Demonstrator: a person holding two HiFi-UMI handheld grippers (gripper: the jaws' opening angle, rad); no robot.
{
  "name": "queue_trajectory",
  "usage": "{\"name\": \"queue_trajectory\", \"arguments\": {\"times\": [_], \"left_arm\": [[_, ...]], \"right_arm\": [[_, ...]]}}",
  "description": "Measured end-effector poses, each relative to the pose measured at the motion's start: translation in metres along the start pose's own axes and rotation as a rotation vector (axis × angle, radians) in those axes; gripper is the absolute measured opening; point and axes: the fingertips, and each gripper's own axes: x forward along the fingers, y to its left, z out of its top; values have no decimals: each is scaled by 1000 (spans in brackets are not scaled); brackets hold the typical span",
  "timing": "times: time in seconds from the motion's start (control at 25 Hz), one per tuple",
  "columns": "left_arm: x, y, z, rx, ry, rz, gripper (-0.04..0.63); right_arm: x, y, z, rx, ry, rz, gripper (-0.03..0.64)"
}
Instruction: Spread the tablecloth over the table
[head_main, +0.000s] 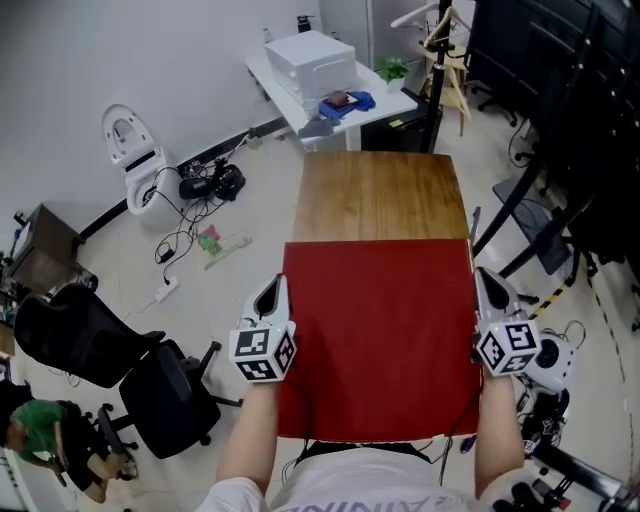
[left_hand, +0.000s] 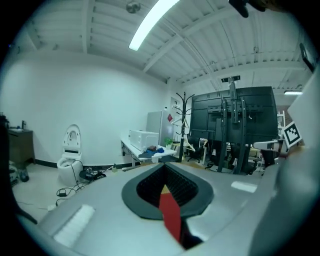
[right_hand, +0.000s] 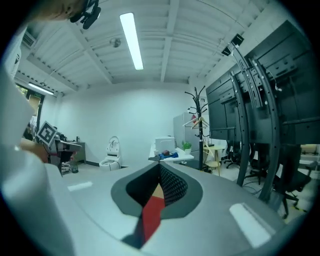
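A red tablecloth (head_main: 380, 330) covers the near part of a wooden table (head_main: 380, 195); the far part shows bare wood. My left gripper (head_main: 272, 290) is at the cloth's left edge and my right gripper (head_main: 483, 280) at its right edge, both held above the table. In the left gripper view a strip of red tablecloth (left_hand: 171, 212) is pinched between the shut jaws of the left gripper (left_hand: 165, 187). The right gripper view shows the same: red tablecloth (right_hand: 151, 212) clamped in the shut right gripper (right_hand: 159, 187). The cloth's near edge hangs down in front of the person.
Beyond the table stands a white side table (head_main: 385, 105) with a white box (head_main: 312, 60). A white toilet (head_main: 135, 160) and cables lie at the left. Black office chairs (head_main: 110, 350) stand near left. Dark stand legs (head_main: 530, 220) and a coat rack (head_main: 445, 40) are on the right.
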Motion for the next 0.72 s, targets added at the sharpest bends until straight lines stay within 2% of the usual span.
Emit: {"name": "queue_trajectory", "arguments": {"times": [0.2, 0.36, 0.56, 0.72], "left_arm": [[-70, -11, 45, 26, -54, -15, 6], [-116, -25, 65, 55, -99, -12, 6], [-130, -43, 69, 115, -133, -17, 6], [-129, -38, 62, 80, -138, -24, 6]], "right_arm": [[-46, 21, 38, -25, -57, 5, 6], [-75, 38, 49, -29, -70, -6, 6], [-89, 54, 52, -58, -56, -19, 5], [-92, 62, 58, -68, -64, -25, 5]]}}
